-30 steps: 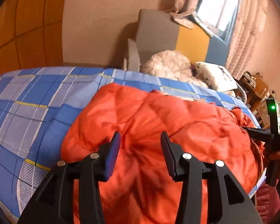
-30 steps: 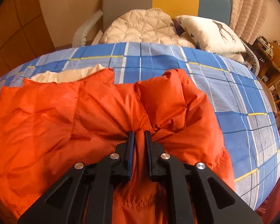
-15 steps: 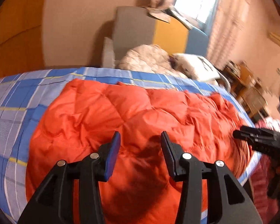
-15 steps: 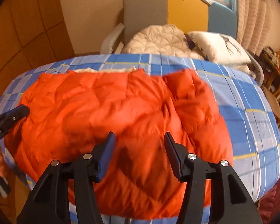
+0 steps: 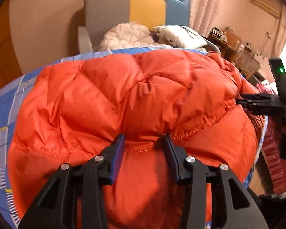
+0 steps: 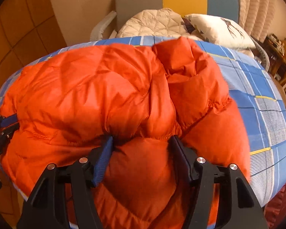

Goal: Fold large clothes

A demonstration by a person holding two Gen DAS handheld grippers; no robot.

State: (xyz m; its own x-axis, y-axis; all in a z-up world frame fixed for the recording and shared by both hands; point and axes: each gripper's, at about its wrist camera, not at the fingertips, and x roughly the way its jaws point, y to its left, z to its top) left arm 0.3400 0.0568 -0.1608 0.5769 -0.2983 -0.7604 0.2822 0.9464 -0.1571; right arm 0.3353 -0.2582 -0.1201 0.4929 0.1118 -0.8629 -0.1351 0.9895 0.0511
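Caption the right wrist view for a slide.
Right tongs opening astride a fold of the orange puffer jacket on the blue checked bedspread, left tongs at its far edge.

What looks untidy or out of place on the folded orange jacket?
On the orange jacket, one puffy part at the far right bulges up, crumpled, instead of lying flat. The blue checked sheet looks smooth. Nothing seems damaged.
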